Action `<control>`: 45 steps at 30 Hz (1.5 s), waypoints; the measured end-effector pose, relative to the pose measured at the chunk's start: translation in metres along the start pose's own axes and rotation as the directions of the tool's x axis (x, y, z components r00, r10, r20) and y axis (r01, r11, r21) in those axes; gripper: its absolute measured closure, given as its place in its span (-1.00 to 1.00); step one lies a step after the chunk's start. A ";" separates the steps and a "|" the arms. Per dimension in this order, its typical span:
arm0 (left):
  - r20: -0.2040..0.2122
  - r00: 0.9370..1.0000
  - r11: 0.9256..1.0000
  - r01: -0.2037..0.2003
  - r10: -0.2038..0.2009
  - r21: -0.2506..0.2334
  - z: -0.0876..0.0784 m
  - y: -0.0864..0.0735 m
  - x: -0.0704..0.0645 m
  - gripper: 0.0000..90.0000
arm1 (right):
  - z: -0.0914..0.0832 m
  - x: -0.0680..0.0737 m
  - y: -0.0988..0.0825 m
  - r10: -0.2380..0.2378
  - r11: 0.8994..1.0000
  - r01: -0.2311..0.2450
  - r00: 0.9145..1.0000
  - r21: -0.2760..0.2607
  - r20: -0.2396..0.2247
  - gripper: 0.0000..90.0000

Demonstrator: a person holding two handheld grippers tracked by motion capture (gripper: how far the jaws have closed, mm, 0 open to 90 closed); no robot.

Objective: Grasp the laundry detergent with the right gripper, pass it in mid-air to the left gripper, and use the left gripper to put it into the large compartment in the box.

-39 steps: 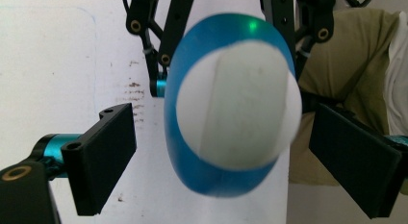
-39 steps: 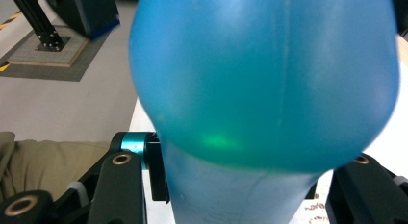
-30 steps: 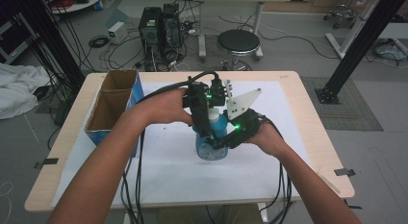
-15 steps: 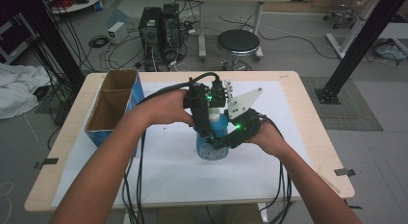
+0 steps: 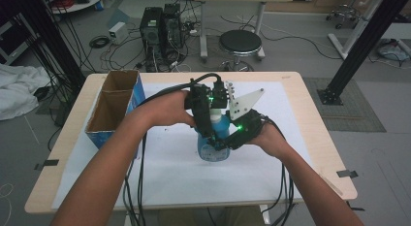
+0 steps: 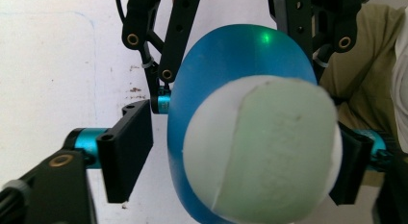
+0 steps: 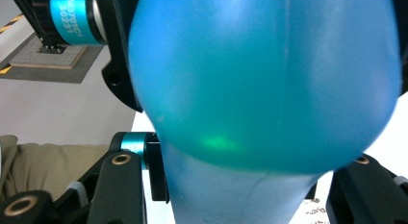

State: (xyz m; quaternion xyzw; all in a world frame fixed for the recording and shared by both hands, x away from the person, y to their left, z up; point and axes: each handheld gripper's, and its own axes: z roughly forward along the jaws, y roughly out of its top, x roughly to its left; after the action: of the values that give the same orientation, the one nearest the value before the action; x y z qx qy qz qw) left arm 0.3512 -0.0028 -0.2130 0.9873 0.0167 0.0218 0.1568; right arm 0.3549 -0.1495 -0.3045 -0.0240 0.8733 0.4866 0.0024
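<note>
High view, white-covered table (image 5: 300,168), grey floor, right gripper (image 5: 224,144) jaws clamping blue bottle (image 5: 213,149), left gripper (image 5: 208,131) jaws closing around white cap (image 5: 213,119)

Grey floor behind the wooden table (image 5: 310,114) holds a black stool (image 5: 240,41), computer towers (image 5: 160,24) and tangled cables (image 5: 99,41).

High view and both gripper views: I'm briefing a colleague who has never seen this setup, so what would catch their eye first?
The blue bottle at the middle of the white-covered table, with both grippers crowded on it. The right gripper clamps its body from the side, while the left gripper comes from above, its jaws just closing around the white cap, a gap on one side. An open cardboard box stands at the table's left edge.
</note>
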 end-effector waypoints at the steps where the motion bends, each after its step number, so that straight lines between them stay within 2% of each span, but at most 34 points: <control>1: -0.002 1.000 1.000 -0.003 0.003 0.001 0.000 0.000 0.000 -0.41 | 0.000 0.000 0.000 0.002 1.000 -0.002 1.000 0.000 -0.001 0.01; 8: 0.000 1.000 1.000 -0.007 0.007 0.002 0.001 0.001 -0.001 -0.41 | 0.001 0.001 0.001 0.002 1.000 -0.002 1.000 0.001 -0.003 0.01; 16: 0.005 1.000 1.000 -0.019 0.019 -0.001 0.000 0.001 -0.002 -0.28 | 0.001 0.000 0.000 -0.002 1.000 0.002 1.000 0.002 -0.006 0.01; 19: 0.021 0.999 1.000 -0.028 0.028 0.002 0.000 0.001 -0.003 -0.17 | 0.002 0.000 0.000 -0.007 1.000 0.007 1.000 0.008 -0.008 0.01; 40: 0.011 0.999 0.998 -0.049 0.049 0.029 -0.003 0.003 -0.010 -0.15 | 0.002 0.005 0.004 -0.025 1.000 0.025 1.000 0.012 -0.019 0.01; 44: 0.010 0.998 0.998 -0.057 0.057 0.028 -0.007 0.005 -0.012 -0.15 | 0.001 0.006 0.007 -0.027 0.999 0.027 0.999 0.020 -0.023 -0.03; 45: 0.008 0.998 0.998 -0.062 0.061 0.034 -0.009 0.005 -0.013 -0.15 | -0.001 0.006 0.007 -0.023 0.999 0.024 0.999 0.037 -0.030 -0.15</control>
State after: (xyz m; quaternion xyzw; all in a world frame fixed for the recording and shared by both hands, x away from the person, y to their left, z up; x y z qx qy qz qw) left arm 0.3375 -0.0058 -0.2032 0.9899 -0.0138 0.0230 0.1390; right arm 0.3486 -0.1472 -0.2982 -0.0415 0.8817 0.4699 -0.0043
